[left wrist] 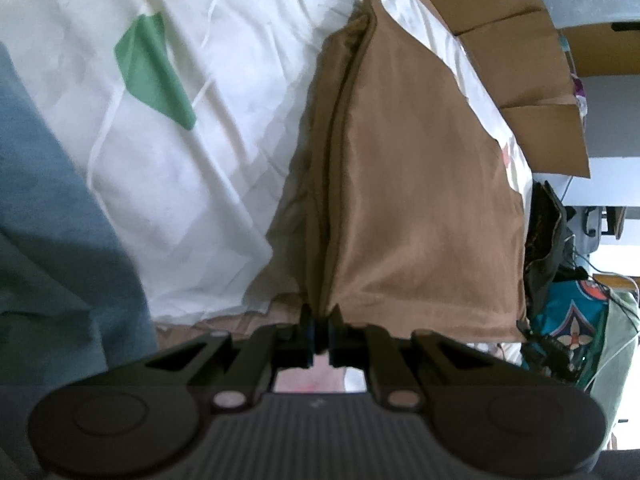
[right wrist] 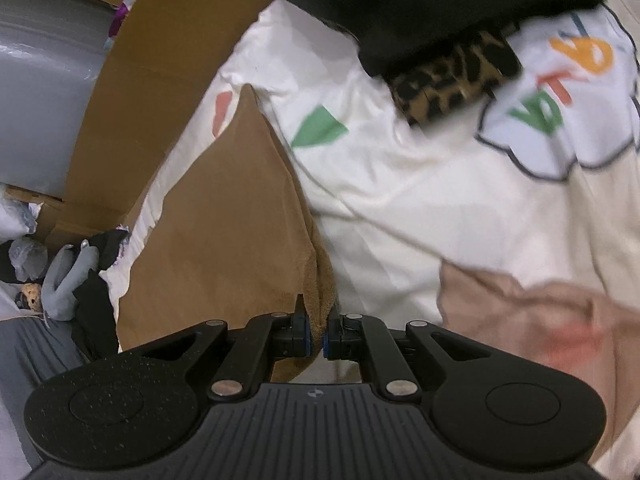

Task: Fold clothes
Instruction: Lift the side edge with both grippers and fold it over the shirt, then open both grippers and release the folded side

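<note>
Brown garment (left wrist: 420,200) stretches toward twelve o'clock (long axis away) from both clamped tools: left gripper (left wrist: 320,334), right gripper (right wrist: 316,336).

Cluttered bedroom: bedsheet (right wrist: 400,200), cardboard boxes (left wrist: 520,40)

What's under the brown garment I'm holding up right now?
Under the brown garment lies a white sheet with coloured prints. Whatever lies directly beneath its draped folds is covered.

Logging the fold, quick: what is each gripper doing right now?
Left gripper: closed, pinching an edge of the brown garment.
Right gripper: closed, pinching another edge of the same brown garment.
</note>
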Demonstrator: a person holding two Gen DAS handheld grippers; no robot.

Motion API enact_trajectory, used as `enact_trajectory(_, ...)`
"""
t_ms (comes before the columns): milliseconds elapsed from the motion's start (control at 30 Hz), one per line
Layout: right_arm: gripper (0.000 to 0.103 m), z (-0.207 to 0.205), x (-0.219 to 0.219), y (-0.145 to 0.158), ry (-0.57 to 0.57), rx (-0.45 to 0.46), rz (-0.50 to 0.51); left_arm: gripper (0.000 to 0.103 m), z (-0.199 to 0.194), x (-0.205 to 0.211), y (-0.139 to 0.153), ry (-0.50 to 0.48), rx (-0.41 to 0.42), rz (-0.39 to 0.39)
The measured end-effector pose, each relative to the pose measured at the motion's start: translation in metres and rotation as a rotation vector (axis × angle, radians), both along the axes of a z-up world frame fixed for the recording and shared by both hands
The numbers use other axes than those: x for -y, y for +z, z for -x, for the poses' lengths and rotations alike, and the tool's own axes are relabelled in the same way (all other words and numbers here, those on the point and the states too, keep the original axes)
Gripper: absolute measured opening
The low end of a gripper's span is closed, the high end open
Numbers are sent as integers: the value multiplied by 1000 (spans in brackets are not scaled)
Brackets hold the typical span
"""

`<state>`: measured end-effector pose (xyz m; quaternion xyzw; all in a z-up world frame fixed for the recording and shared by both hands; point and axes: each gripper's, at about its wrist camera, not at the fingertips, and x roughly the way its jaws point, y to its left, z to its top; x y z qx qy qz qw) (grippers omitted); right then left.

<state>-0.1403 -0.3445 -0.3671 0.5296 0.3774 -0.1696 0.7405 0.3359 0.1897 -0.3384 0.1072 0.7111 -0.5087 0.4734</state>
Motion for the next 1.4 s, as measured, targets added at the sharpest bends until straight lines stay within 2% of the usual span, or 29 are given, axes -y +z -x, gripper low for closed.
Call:
enact_trajectory(100, 4, 3, -8, -4, 3, -15, -4, 6, 0, 1, -1, -15, 16, -16)
enact_trajectory(333, 4, 3, -17, -15, 24, -68, 0, 6, 22, 13, -26, -39, 114, -134)
enact_trajectory(467, 5, 4, -16, -18, 25, -76, -4, 6, 28, 19, -30, -55, 133, -142)
enact_trajectory(567, 8, -2, -18, -16, 83, -107, 30, 7, 30, 24, -32, -60, 132, -147)
enact_trajectory(633, 9, -2, -20, -7, 102, -108, 78, 13, 32, 24, -32, -47, 147, -182)
enact_trajectory(767, 24, 8, -20, 7, 57, -73, 109, 18, 38, 26, -22, -57, 195, -214)
enact_trajectory(833, 25, 11, -18, 13, 36, -65, 127, 29, 39, 27, -16, -52, 213, -214)
enact_trajectory(1033, 25, 7, -11, 40, 14, -31, 236, 44, 42, 36, -3, -24, 247, -175)
enact_trajectory(1167, 25, -13, -14, 55, 64, 0, 287, 46, 48, 43, -6, -8, 237, -184)
enact_trajectory(1400, 25, -72, -42, 68, 236, 57, 325, 49, 52, 47, -14, 1, 225, -201)
